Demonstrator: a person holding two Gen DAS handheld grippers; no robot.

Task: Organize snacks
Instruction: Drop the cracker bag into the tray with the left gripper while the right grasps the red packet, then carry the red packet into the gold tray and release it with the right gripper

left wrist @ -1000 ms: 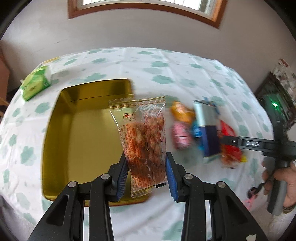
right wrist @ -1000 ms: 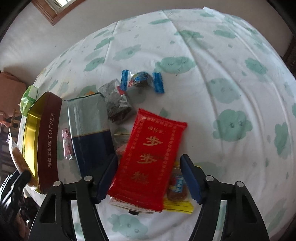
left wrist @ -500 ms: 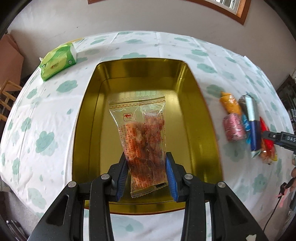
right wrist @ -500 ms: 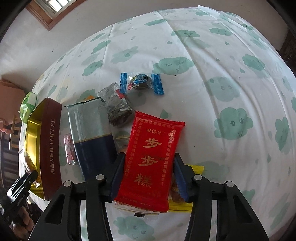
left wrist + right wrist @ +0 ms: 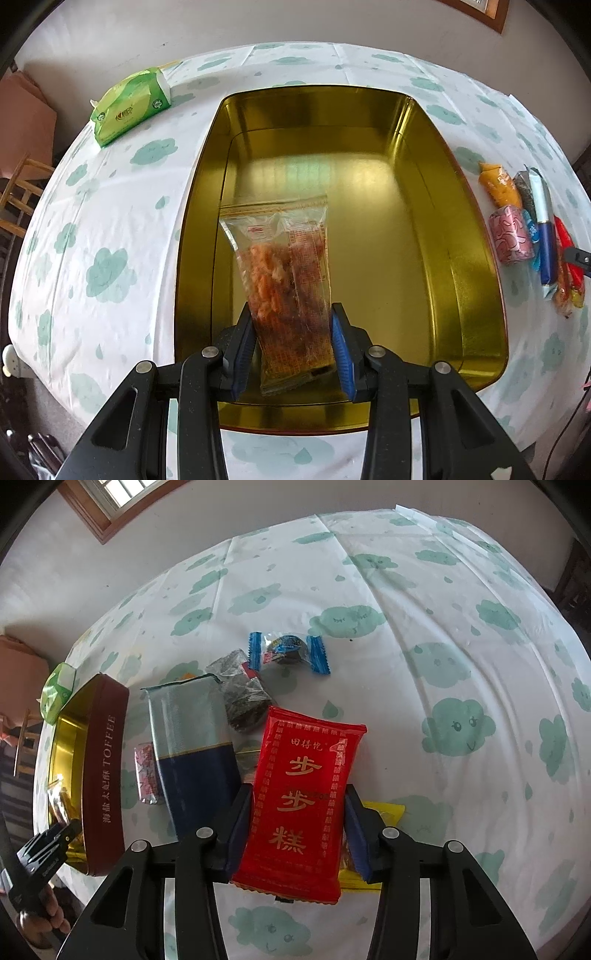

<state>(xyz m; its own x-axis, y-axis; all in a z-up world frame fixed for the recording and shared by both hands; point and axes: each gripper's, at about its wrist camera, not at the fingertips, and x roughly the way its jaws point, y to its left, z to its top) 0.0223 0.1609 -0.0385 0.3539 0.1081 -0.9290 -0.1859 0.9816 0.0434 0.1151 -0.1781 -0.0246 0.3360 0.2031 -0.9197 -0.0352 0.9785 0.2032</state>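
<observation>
Two grippers, both loaded. The left gripper (image 5: 293, 345) is clamped on a clear snack packet (image 5: 286, 284) full of orange-red pieces, its blue pads pressing the lower half from either side, and the packet stands up over the inside of the gold tin (image 5: 476, 280); whether its top edge touches the tin floor I cannot tell. The tin lies open on the cloud-print tablecloth (image 5: 110, 229), with a green tissue pack (image 5: 131, 105) off near the far left corner and a row of wrapped snacks along the right side.

Over to the right gripper (image 5: 297, 829): its jaws have just been closing, and now the pads sit tight against both long edges of the red snack pack (image 5: 301, 797) with gold characters. That pack lies on the pile on the tablecloth, over a yellow wrapper (image 5: 384, 810). Just to its left is a silver-and-navy pouch (image 5: 192, 746), then a small pink packet (image 5: 147, 773), then the tin's brown wall reading TOFFEE. Beyond the red pack sit a dark crinkled packet (image 5: 243, 698) and a blue-ended candy (image 5: 288, 651).
</observation>
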